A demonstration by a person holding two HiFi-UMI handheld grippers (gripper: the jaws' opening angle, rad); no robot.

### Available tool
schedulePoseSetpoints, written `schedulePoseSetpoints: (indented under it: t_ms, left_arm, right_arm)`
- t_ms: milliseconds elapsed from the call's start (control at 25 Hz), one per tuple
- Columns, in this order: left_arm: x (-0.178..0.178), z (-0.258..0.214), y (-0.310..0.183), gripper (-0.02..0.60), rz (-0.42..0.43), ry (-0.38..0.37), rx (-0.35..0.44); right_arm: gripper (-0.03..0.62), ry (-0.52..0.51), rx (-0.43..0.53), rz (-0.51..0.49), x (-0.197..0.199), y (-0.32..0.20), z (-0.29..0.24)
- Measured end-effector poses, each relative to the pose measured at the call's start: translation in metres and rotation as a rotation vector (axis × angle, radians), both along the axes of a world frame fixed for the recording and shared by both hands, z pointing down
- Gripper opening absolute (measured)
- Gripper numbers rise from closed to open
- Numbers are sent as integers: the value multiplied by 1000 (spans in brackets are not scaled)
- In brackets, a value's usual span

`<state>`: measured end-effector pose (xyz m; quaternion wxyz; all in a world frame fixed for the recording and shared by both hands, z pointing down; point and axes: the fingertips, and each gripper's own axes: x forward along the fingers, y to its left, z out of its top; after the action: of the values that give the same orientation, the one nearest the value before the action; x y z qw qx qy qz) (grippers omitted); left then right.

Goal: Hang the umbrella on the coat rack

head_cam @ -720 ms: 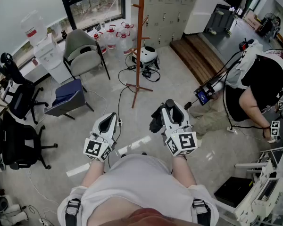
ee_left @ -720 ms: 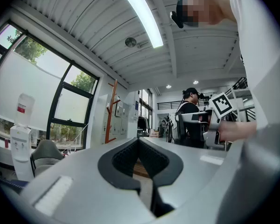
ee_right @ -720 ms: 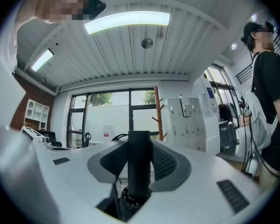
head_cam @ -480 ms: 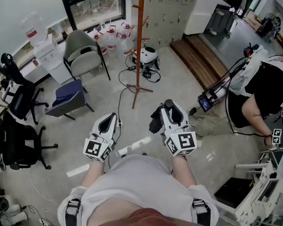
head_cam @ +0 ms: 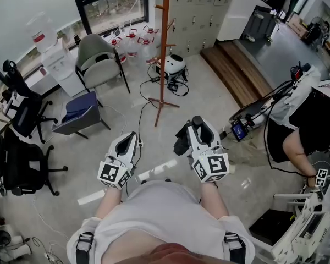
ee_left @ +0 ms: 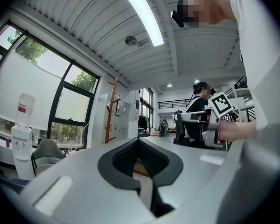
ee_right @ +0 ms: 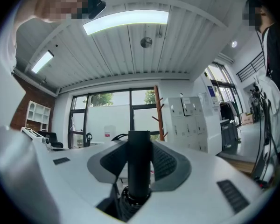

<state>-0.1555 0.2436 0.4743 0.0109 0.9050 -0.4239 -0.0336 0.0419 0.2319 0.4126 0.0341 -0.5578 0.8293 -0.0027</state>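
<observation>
My right gripper is shut on the handle of a folded black umbrella, which hangs below and to the left of the jaws in the head view. In the right gripper view the black handle stands upright between the two pads. The left gripper is held level beside it, its pads touching at the tip with nothing between them. The orange wooden coat rack stands on the floor straight ahead, well beyond both grippers; it also shows in the right gripper view and the left gripper view.
A grey chair and a blue-seated chair stand left of the rack, with water jugs behind. A white helmet-like device and cables lie by the rack's base. A person crouches at the right. Black office chairs line the left.
Both grippers have stayed where they were. The crouching person at the right has shifted further right and lower in the head view.
</observation>
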Motion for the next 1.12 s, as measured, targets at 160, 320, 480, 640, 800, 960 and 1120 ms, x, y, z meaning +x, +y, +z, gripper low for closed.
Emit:
schedulePoseSetpoints:
  t_ms: [160, 320, 480, 640, 800, 960, 1120]
  left_arm:
    - [5, -1, 1, 9, -12, -2, -2]
    - [11, -2, 1, 10, -30, -9, -2]
    - [21, -2, 2, 10, -48, -14, -2]
    - [35, -2, 2, 11, -65, -14, -3]
    - [41, -1, 0, 11, -84, -10, -4]
    - [47, -2, -5, 11, -84, -13, 0]
    - [50, -8, -16, 11, -84, -10, 21]
  right_arm:
    - [152, -6, -7, -12, 5, -3, 1]
    - [152, -6, -9, -29, 10, -7, 2]
    - [152, -8, -12, -48, 19, -9, 3]
    - [152, 0, -15, -71, 30, -14, 5]
    - [152, 4, -15, -89, 35, -19, 7]
    - [152, 1, -12, -97, 41, -25, 6]
    - [152, -3, -1, -94, 45, -34, 2]
